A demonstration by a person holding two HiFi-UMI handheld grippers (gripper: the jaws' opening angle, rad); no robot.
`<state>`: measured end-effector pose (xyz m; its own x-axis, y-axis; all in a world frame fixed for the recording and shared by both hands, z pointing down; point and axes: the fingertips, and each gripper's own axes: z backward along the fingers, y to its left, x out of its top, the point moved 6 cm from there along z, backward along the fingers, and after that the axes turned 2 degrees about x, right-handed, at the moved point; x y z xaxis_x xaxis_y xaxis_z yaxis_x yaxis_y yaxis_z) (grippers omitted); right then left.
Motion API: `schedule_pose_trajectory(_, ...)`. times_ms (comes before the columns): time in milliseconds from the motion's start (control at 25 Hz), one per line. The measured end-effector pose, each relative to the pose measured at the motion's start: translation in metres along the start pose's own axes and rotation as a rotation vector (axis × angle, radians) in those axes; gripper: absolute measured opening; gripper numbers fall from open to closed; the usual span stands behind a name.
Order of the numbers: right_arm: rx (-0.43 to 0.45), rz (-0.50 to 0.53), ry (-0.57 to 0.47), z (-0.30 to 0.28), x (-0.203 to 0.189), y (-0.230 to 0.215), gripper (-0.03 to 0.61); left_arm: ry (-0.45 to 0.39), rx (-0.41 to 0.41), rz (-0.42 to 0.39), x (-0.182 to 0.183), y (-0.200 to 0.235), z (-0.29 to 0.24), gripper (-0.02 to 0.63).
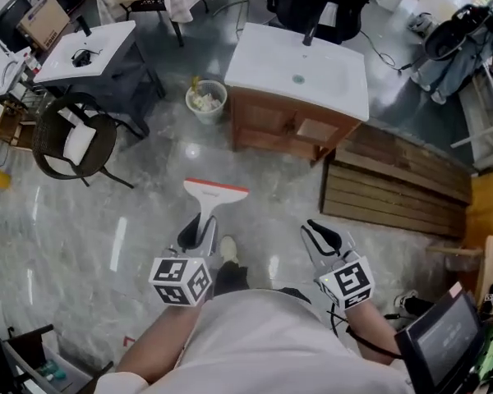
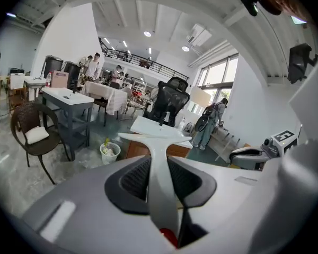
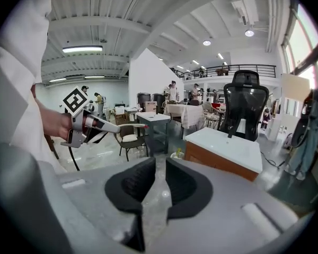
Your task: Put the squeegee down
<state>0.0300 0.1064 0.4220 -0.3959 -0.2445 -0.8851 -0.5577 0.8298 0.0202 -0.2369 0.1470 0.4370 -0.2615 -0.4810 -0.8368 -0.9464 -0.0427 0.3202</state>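
The left gripper has its jaws about half closed and clamped on the white handle of the squeegee. The squeegee is held in the air above the floor, in front of the person. Its handle runs away between the pads and its wide blade, edged in orange-red, points to the far side.

The right gripper is just to the right of it, at about the same height. Its jaws stand a narrow slit apart with nothing between them, and only floor shows through the gap.

Beyond the squeegee a round white bin stands on the floor at the left corner of the vanity. The bin holds crumpled light rubbish, with something yellowish sticking up at its far rim. The vanity's white top carries a shallow basin with a drain at its middle.

Far left, a dark wicker chair has a white cushion on its seat. A cardboard box sits at the far left edge, and its contents cannot be seen.
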Motion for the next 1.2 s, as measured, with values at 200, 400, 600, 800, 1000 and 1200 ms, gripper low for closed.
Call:
schedule_pose_trajectory(200, -0.049, -0.032, -0.024, -0.073, 0.058, -0.028, 0.049, 0.028, -0.045, -0.039, 0.064, 0.060, -0.068, 0.097)
schedule_pose_trajectory(400, -0.053, -0.057, 0.000, -0.120, 0.085, -0.071, 0.049, 0.026, -0.033, -0.031, 0.112, 0.087, -0.141, 0.097)
schedule_pose_trajectory(600, -0.042, -0.043, -0.003, -0.174, 0.105, -0.127, 0.049, 0.020, -0.017, -0.044, 0.156, 0.102, -0.217, 0.097)
schedule_pose_trajectory(800, -0.001, -0.042, -0.025, -0.224, 0.124, -0.215, 0.049, 0.027, 0.004, -0.047, 0.200, 0.098, -0.313, 0.097)
schedule_pose_trajectory(1000, 0.043, -0.041, -0.029, -0.268, 0.142, -0.328, 0.049, 0.045, 0.023, -0.059, 0.247, 0.080, -0.432, 0.097)
schedule_pose_trajectory(1200, 0.060, -0.035, -0.028, -0.294, 0.140, -0.419, 0.049, 0.065, 0.043, -0.094, 0.282, 0.066, -0.542, 0.097)
